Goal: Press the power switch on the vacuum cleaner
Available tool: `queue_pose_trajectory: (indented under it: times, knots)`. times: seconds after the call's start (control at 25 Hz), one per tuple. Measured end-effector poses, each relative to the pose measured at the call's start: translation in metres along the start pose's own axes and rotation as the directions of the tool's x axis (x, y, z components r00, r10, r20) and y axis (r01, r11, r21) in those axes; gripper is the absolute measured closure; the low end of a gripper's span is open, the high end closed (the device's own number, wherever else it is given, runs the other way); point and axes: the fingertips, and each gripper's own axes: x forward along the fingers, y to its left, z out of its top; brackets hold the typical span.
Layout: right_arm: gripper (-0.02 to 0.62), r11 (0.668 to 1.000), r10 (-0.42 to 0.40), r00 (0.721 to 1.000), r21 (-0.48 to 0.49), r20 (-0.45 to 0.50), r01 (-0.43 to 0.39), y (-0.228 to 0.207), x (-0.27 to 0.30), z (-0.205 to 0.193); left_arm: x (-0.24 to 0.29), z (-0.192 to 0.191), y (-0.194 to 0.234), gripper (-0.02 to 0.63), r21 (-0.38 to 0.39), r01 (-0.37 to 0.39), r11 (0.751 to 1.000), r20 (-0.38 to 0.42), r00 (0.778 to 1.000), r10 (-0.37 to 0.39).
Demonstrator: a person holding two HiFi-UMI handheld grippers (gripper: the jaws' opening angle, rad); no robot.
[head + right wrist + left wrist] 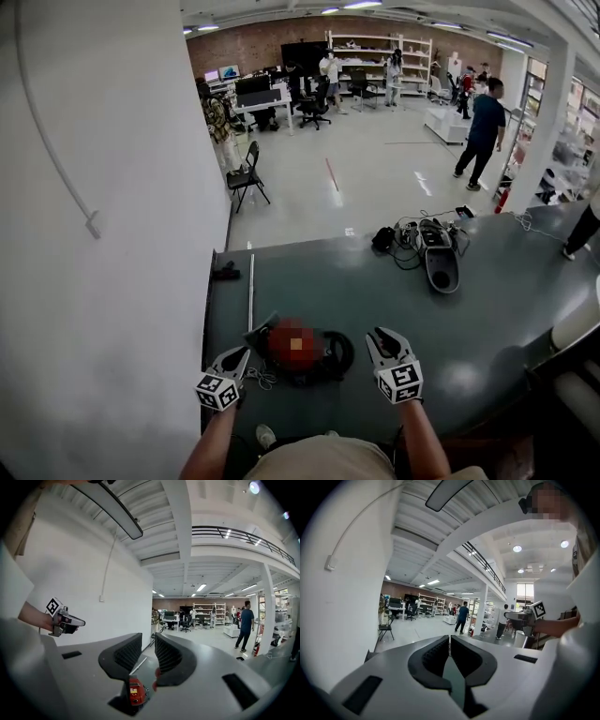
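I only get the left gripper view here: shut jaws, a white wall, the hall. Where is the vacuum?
Observer: The head view shows the vacuum lying on the grey surface, between the left gripper and the right gripper.
Operator: Is the right gripper gripping anything?
Observer: No. Its own view shows jaws apart with nothing between them; the vacuum's red body shows below them.
Operator: Anything else on that surface?
Observer: A dark device amid cables, farther off to the right.
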Motion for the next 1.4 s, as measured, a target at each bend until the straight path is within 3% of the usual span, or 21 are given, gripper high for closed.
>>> queue_pose_trajectory:
  times: [0.24, 0.52, 0.72, 1.08, 1.16, 1.4]
  knots:
    - [0.505, 0.999, 0.035, 0.999, 0.039, -0.031, -0.034, 0.029, 0.013, -0.021, 0.019, -0.013, -0.013, 0.598, 0.004, 0.057, 0.998, -0.036, 0.998, -0.056]
    - [0.506, 0.996, 0.089, 0.993, 0.021, -0.073, -0.088, 0.066, 0.03, -0.04, 0.045, -0.03, -0.03, 0.598, -0.005, 0.111, 0.994, -0.055, 0.992, -0.111]
    - [0.515, 0.995, 0.104, 0.991, 0.017, -0.086, -0.103, 0.071, 0.031, -0.047, 0.062, -0.034, -0.057, 0.598, -0.012, 0.142, 0.99, -0.056, 0.988, -0.143]
    - [0.525, 0.99, 0.097, 0.993, 0.109, -0.072, -0.089, 0.068, 0.035, -0.055, 0.073, -0.036, -0.077, 0.598, -0.014, 0.173, 0.985, -0.059, 0.983, -0.174]
    - [0.583, 0.988, 0.091, 0.992, 0.13, -0.086, -0.08, 0.064, 0.033, -0.064, 0.075, -0.039, -0.083, 0.598, -0.016, 0.177, 0.984, -0.065, 0.982, -0.178]
    - [0.586, 0.985, 0.082, 0.994, 0.154, -0.074, -0.07, 0.066, 0.035, -0.067, 0.067, -0.046, -0.078, 0.598, -0.017, 0.178, 0.984, -0.083, 0.98, -0.179]
